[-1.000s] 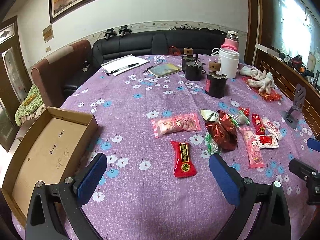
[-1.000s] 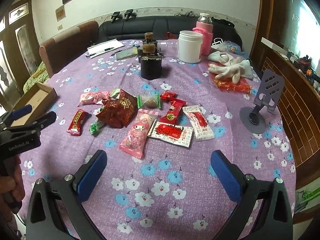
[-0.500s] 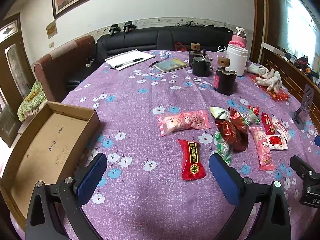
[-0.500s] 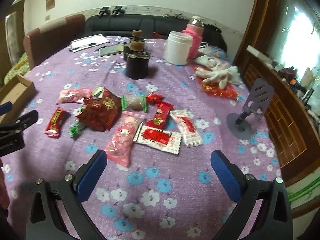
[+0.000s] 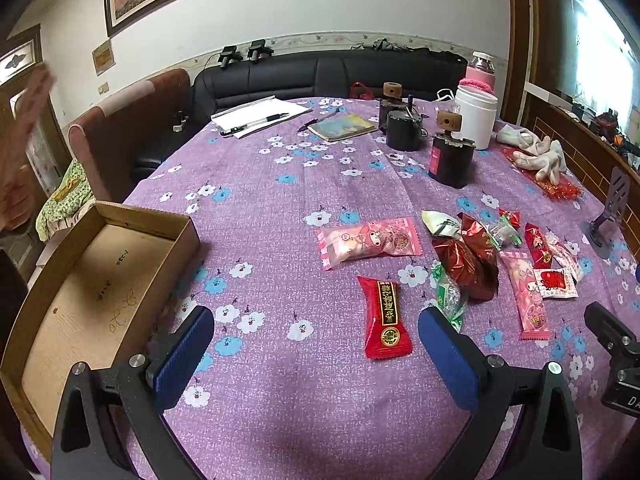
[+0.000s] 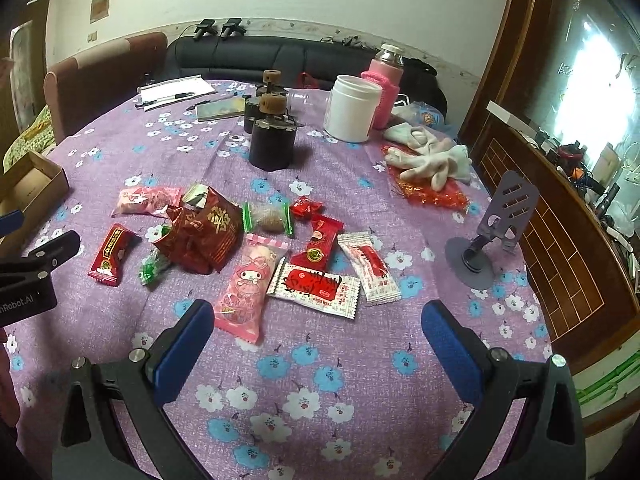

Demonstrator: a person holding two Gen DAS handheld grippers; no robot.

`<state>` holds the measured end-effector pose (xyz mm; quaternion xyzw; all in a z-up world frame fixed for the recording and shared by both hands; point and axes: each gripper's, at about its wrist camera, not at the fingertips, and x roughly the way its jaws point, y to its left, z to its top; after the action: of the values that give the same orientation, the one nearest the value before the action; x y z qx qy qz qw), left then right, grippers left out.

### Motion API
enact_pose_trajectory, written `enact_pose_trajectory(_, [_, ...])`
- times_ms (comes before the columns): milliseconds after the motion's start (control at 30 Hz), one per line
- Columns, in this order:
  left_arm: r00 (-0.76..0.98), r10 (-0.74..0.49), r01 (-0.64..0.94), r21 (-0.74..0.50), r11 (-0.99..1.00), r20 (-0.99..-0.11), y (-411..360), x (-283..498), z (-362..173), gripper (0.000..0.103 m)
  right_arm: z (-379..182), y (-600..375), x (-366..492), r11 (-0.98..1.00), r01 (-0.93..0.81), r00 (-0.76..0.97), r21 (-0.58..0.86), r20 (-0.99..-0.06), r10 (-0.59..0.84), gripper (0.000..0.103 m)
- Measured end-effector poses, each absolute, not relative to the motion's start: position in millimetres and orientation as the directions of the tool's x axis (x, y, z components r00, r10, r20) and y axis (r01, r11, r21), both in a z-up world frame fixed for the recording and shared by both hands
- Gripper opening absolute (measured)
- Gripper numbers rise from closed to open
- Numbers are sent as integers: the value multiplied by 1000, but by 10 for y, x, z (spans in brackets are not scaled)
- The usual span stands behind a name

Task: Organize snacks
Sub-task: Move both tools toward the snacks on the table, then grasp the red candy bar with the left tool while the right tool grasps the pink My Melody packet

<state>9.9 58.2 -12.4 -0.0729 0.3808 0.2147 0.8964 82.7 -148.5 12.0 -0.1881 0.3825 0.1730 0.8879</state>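
Observation:
Several snack packets lie on the purple flowered tablecloth. A red bar packet (image 5: pixel 385 323) lies just ahead of my open, empty left gripper (image 5: pixel 316 350). A pink cartoon packet (image 5: pixel 369 241) and dark red foil bags (image 5: pixel 468 260) lie beyond it. An open cardboard box (image 5: pixel 92 280) sits at the table's left edge. In the right wrist view my open, empty right gripper (image 6: pixel 316 350) hovers just short of a pink packet (image 6: pixel 250 284) and a white-and-red sachet (image 6: pixel 314 286). The red bar (image 6: pixel 112 254) and foil bags (image 6: pixel 204 236) lie further left.
Two dark canisters (image 5: pixel 450 158) with cork knobs, a white jar (image 5: pixel 476 116), a pink flask (image 6: pixel 386 84), white gloves (image 6: pixel 428 158), a notebook (image 5: pixel 344 126) and papers stand at the back. A grey phone stand (image 6: pixel 488 232) is at the right edge.
Both grippers have shifted slightly over the table; the right one has moved closer to the snack pile. Both stay open and empty.

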Motion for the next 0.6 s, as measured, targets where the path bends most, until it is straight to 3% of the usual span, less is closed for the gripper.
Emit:
enact_pose_trajectory(267, [590, 339, -450, 50, 892, -733, 595, 140, -265, 103, 92, -1624, 900, 872, -480, 592, -94, -769, 243, 103])
enact_pose_trajectory(367, [574, 315, -451, 30, 892, -756, 684, 172, -379, 103, 43, -1679, 951, 850, -527, 526, 19, -779, 343, 103])
enact_pose_trajectory(500, [577, 233, -427, -46, 903, -783, 719, 276, -474, 103, -72, -1612, 1015, 833, -551, 484, 47, -795, 365, 102])
enact_pose_trajectory(567, [579, 205, -407, -63, 911, -789, 678, 375, -492, 103, -133, -1510, 1046, 813, -578, 450, 66, -806, 385, 98])
enact_pose_trajectory(600, [577, 207, -400, -52, 915, -790, 640, 433, -501, 103, -154, -1453, 1050, 804, -591, 439, 66, -810, 389, 89])
